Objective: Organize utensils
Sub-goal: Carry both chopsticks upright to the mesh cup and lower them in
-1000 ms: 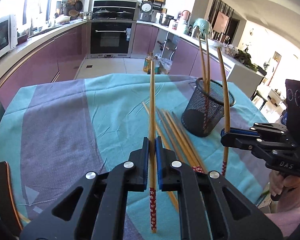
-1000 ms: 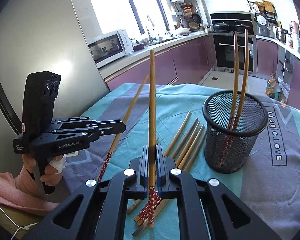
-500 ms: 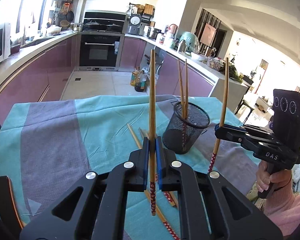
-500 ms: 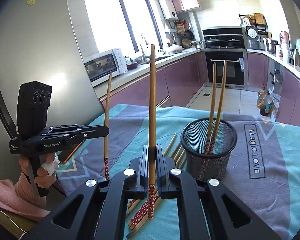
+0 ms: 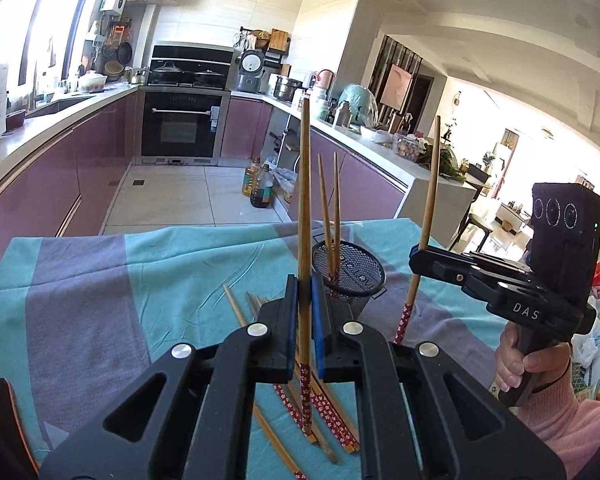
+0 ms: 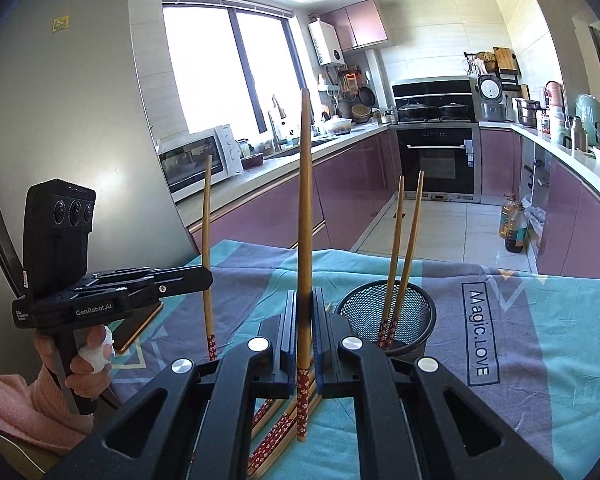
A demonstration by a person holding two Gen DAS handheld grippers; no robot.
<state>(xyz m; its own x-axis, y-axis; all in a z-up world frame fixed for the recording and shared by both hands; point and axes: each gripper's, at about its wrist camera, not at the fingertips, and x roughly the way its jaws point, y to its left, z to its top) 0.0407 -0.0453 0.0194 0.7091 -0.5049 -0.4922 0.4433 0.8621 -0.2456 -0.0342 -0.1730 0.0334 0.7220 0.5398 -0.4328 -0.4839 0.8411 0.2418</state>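
While both grippers' fingers point(image 5: 296, 308) clamp bamboo chopsticks point(image 5: 304, 208) upright — ends red-flowered — two fill the mesh cup point(image 5: 350, 272).

Home kitchen: built-in oven point(image 5: 183, 128), microwave point(image 6: 198, 160), purple cabinets point(image 6: 352, 188).

Walls: pale tiles point(image 6: 428, 36), white water heater point(image 6: 326, 43) mounted high.
Floor: light tiles point(image 5: 180, 196).
Cabinets: mauve fronts point(image 6: 340, 196) under a pale counter.
Oven: black, built in point(image 5: 182, 128).
Window: wide, dark-framed point(image 6: 228, 68), bright daylight.
Fridge: grey steel point(image 6: 60, 132).
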